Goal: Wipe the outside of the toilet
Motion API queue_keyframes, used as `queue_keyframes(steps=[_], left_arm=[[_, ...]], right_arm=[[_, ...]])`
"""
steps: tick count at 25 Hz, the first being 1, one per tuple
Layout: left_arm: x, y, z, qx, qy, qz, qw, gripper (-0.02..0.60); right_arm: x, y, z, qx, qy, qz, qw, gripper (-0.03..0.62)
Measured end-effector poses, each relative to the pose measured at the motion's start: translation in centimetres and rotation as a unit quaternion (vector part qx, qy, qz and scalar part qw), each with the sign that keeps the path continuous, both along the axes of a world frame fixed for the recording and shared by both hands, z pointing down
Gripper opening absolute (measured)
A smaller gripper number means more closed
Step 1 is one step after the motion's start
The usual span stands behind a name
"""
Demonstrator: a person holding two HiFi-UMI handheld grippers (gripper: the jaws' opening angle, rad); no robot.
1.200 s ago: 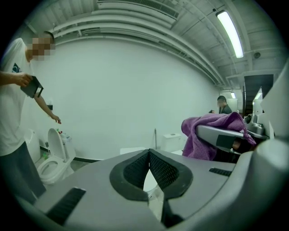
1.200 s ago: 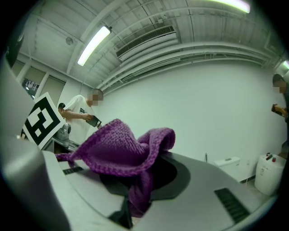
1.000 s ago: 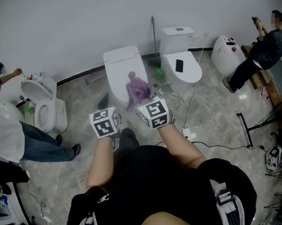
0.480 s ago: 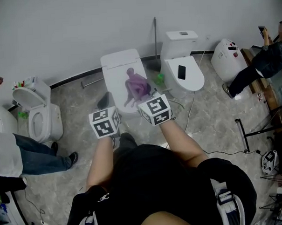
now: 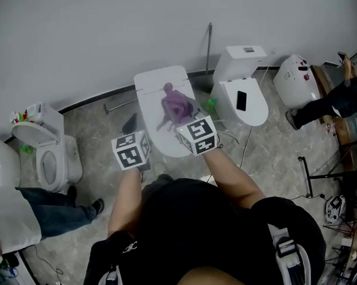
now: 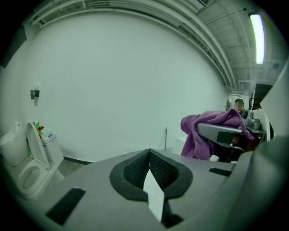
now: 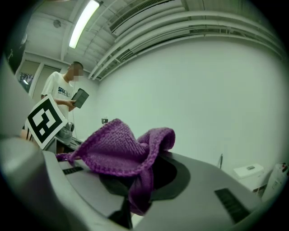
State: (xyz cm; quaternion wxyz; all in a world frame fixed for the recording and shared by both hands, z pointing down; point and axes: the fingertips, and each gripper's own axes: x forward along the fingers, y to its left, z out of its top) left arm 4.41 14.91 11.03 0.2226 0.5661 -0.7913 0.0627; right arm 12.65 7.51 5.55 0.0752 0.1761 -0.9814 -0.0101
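The right gripper's [image 7: 143, 178] jaws are clamped on a purple knitted cloth [image 7: 118, 151]. One fold is pinched between the pads, and the rest bunches up over the top of the jaws. The left gripper's [image 6: 149, 168] jaws are drawn together with nothing between them; only a pale sliver shows through the gap lower down.

Both gripper views look out level towards the bare wall [image 6: 117, 81] rather than down. By that, the cloth seems to be carried in the air ahead of the right jaws, not pressed on anything.

In the head view the cloth [image 5: 177, 106] hangs over the closed lid of the white toilet [image 5: 154, 85], which lies just below and ahead of both pairs of jaws. The left jaws are beside the right ones, over the lid's near left edge. I cannot tell whether the cloth touches the lid.

Further out, another closed toilet [image 5: 255, 109] stands beyond the right jaws and an open one [image 5: 49, 165] well off past the left.

As for progress, no surface looks visibly wiped or unwiped. I judge the wiping is barely under way, with the lid, sides and base all left to do.
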Motion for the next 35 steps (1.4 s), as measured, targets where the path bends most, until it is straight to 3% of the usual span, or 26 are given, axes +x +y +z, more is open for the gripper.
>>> queue_keyframes(steps=[5, 11, 18, 23, 28, 35], left_arm=[[-7.1, -3.4, 1.3, -0.011, 0.015, -0.001, 0.9998, 0.009], [-13.1, -6.3, 3.7, -0.019, 0.042, -0.011, 0.9989, 0.009], [-17.1, -7.0, 7.5, -0.032, 0.072, -0.033, 0.9964, 0.009], [-19.1, -8.1, 9.7, -0.038, 0.078, -0.055, 0.9947, 0.009], [-20.9, -9.9, 14.1, -0.051, 0.088, -0.087, 0.9910, 0.009], [-24.7, -12.7, 20.0, -0.069, 0.097, -0.097, 0.9881, 0.009]], right_arm=[[-7.5, -3.8, 1.1, 0.003, 0.022, -0.007, 1.000, 0.066], [-14.5, -7.1, 3.8, 0.006, 0.045, -0.021, 0.999, 0.066], [-19.4, -9.6, 7.2, -0.009, 0.053, -0.049, 0.997, 0.066], [-22.2, -11.4, 9.5, -0.023, 0.058, -0.105, 0.993, 0.066], [-25.4, -14.4, 14.0, -0.030, 0.074, -0.151, 0.985, 0.067], [-32.8, -20.3, 21.7, -0.016, 0.103, -0.187, 0.977, 0.066]])
